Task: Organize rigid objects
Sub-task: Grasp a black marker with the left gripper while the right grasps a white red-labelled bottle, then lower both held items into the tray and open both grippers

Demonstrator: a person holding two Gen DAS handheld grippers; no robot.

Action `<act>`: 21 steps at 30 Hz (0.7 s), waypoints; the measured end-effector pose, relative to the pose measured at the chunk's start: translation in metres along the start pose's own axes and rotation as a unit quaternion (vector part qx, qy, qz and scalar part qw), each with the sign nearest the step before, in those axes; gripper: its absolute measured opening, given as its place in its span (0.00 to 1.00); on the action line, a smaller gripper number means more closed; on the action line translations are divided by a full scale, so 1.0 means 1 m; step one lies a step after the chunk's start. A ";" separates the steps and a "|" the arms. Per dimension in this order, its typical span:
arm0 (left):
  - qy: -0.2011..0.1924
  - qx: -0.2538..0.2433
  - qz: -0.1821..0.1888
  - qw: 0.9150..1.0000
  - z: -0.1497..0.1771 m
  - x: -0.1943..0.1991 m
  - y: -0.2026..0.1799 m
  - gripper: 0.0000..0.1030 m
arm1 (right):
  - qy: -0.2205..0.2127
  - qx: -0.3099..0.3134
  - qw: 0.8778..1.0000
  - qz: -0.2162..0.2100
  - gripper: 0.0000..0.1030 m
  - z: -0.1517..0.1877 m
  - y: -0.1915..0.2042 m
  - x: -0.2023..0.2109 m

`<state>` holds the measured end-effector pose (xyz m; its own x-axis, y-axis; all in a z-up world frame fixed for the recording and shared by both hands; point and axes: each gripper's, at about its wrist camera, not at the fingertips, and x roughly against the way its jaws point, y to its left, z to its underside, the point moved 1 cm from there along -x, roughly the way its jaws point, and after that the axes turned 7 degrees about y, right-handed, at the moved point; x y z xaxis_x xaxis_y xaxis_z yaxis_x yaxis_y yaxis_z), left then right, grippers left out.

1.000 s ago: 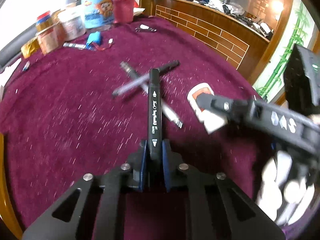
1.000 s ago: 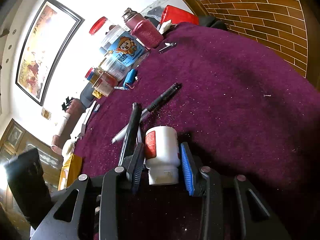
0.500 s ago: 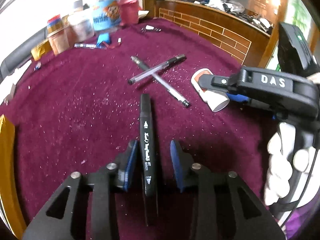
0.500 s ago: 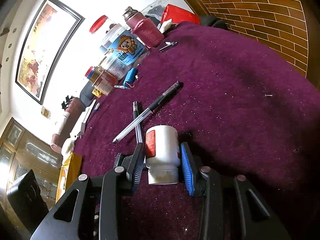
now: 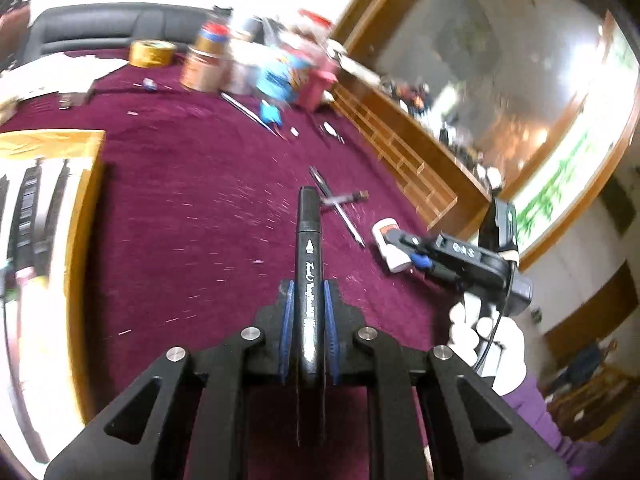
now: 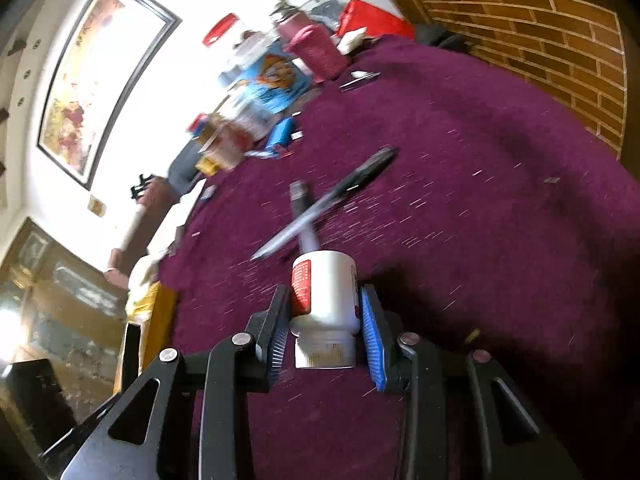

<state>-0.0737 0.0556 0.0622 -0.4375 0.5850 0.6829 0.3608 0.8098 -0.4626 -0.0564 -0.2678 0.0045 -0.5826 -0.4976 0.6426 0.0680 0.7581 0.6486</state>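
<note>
Left wrist view alone is showing the wooden tray point(image 5: 90, 208) at table edge and the right gripper point(image 5: 404, 246) from outside. Right wrist view alone is showing the framed painting point(image 6: 100, 76). Back-of-table jars are blurring beyond reading. Left gripper point(image 5: 308, 308) is clamping the black marker point(image 5: 308, 248); right gripper is pinching the white bottle point(image 6: 324, 292) above the maroon cloth point(image 6: 480, 200). Two crossed pens point(image 6: 320, 204) are lying just beyond.

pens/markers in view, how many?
3: black marker in the left gripper; two crossed pens on the cloth. More may hide in the blurred far clutter.
</note>
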 end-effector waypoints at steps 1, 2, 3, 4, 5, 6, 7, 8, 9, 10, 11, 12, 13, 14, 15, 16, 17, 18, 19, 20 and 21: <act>-0.007 0.007 0.001 1.000 0.004 0.008 0.006 0.12 | 0.004 0.004 1.000 -0.010 0.30 0.004 0.009 0.002; -0.015 0.017 0.002 1.000 0.007 0.018 0.014 0.12 | 0.009 0.011 1.000 -0.018 0.30 0.006 0.020 0.003; -0.023 0.030 0.001 0.999 0.012 0.031 0.025 0.12 | 0.014 0.019 0.999 -0.026 0.30 0.009 0.031 0.004; -0.028 0.040 -0.002 0.999 0.017 0.039 0.033 0.12 | 0.020 0.029 0.999 -0.038 0.30 0.013 0.046 0.003; -0.034 0.053 -0.008 0.998 0.022 0.048 0.046 0.12 | 0.025 0.036 0.998 -0.046 0.30 0.016 0.055 0.001; -0.040 0.066 -0.014 0.997 0.028 0.058 0.057 0.12 | 0.032 0.043 0.997 -0.056 0.30 0.020 0.068 -0.001; -0.046 0.077 -0.021 0.996 0.033 0.066 0.067 0.12 | 0.042 0.053 0.995 -0.068 0.30 0.024 0.082 -0.006; -0.055 0.092 -0.030 0.994 0.041 0.077 0.079 0.12 | 0.052 0.062 0.994 -0.078 0.30 0.029 0.095 -0.011; -0.062 0.105 -0.040 0.992 0.048 0.088 0.092 0.12 | 0.061 0.069 0.992 -0.087 0.30 0.033 0.108 -0.016; -0.071 0.117 -0.049 0.989 0.054 0.098 0.102 0.12 | 0.074 0.079 0.989 -0.099 0.30 0.039 0.123 -0.023; -0.078 0.127 -0.057 0.987 0.060 0.105 0.111 0.12 | 0.084 0.087 0.987 -0.107 0.30 0.044 0.135 -0.029; -0.084 0.138 -0.065 0.985 0.065 0.113 0.120 0.12 | 0.095 0.094 0.984 -0.116 0.30 0.049 0.147 -0.035; -0.090 0.148 -0.074 0.982 0.070 0.120 0.130 0.12 | 0.108 0.103 0.981 -0.124 0.30 0.056 0.161 -0.043; -0.096 0.161 -0.086 0.978 0.075 0.128 0.142 0.12 | 0.118 0.111 0.978 -0.129 0.30 0.062 0.172 -0.050; -0.098 0.171 -0.098 0.975 0.080 0.132 0.151 0.12 | 0.131 0.120 0.975 -0.134 0.30 0.070 0.186 -0.059; -0.099 0.182 -0.109 0.972 0.083 0.135 0.161 0.12 | 0.140 0.127 0.973 -0.136 0.30 0.075 0.195 -0.065; -0.100 0.194 -0.116 0.969 0.088 0.138 0.171 0.12 | 0.150 0.134 0.970 -0.139 0.30 0.081 0.206 -0.073; -0.098 0.202 -0.123 0.967 0.091 0.140 0.178 0.12 | 0.160 0.141 0.967 -0.141 0.30 0.088 0.215 -0.080; -0.095 0.208 -0.131 0.965 0.092 0.140 0.184 0.12 | 0.172 0.149 0.963 -0.142 0.30 0.096 0.226 -0.088; -0.091 0.212 -0.140 0.963 0.094 0.139 0.189 0.12 | 0.182 0.156 0.960 -0.143 0.30 0.103 0.235 -0.094; -0.086 0.213 -0.146 0.962 0.095 0.137 0.192 0.12 | 0.193 0.164 0.957 -0.143 0.30 0.112 0.245 -0.103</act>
<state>-0.1428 0.2959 0.0133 -0.6124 0.2994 0.7317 -0.1523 0.8635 -0.4808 -0.0704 0.0161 0.0522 -0.1936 -0.7745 0.6022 -0.3445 0.6284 0.6975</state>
